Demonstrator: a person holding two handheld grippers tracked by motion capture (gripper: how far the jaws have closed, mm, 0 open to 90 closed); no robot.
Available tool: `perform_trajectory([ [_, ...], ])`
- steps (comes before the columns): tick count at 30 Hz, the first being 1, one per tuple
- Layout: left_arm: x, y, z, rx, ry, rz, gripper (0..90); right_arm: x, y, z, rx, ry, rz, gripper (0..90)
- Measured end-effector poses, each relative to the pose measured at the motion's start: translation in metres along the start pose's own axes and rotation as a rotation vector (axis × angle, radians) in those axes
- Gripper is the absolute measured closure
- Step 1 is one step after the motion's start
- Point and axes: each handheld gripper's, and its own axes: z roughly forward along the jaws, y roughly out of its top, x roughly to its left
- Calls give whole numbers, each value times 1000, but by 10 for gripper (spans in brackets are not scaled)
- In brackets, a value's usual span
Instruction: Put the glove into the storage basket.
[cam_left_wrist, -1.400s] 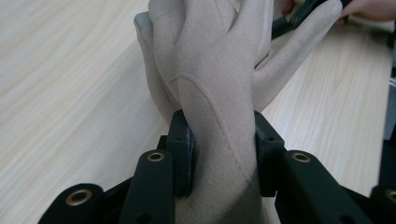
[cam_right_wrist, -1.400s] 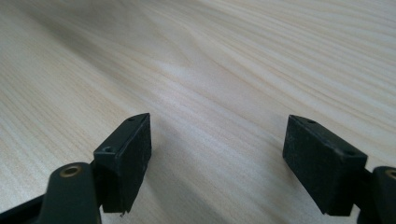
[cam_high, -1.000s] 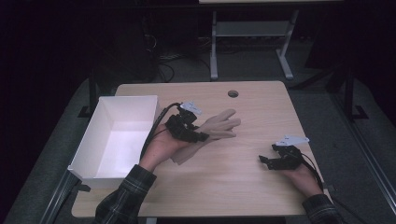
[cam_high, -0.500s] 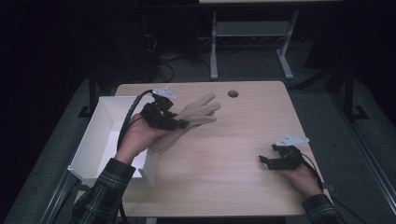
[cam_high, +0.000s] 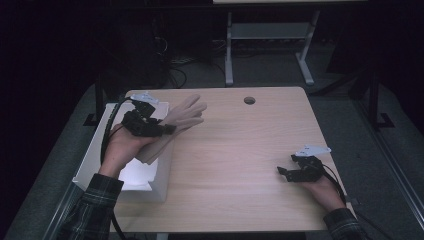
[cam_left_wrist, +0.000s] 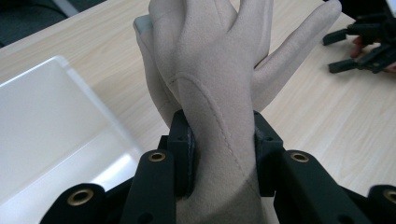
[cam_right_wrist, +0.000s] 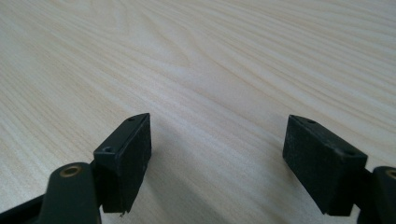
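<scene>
Now | glove (cam_left_wrist: 217, 93) clamped between left gripper (cam_left_wrist: 223, 154) jaws | over bin (cam_high: 100, 155) edge

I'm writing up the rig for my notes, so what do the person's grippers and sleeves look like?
Both the left gripper and the right gripper are black, built of jointed links with brass-coloured rivets, and end in two flat rectangular pads. Each carries a pale grey three-cornered plate on top and trails a black cable. The person's sleeves are dark plaid with buttoned cuffs; the hands are bare.
</scene>
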Motion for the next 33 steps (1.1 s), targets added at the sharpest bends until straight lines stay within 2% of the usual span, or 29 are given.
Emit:
perform_trajectory([
  [9,30,-27,-16,-14,88,-87,671,0,0,0,0,0,-1,235],
  [17,52,-54,-20,-26,139,-167,671,0,0,0,0,0,0,235],
  [21,58,-65,-15,-16,172,-189,671,0,0,0,0,-1,2,235],
  [33,73,-102,19,12,207,-240,669,0,0,0,-1,-1,3,236],
])
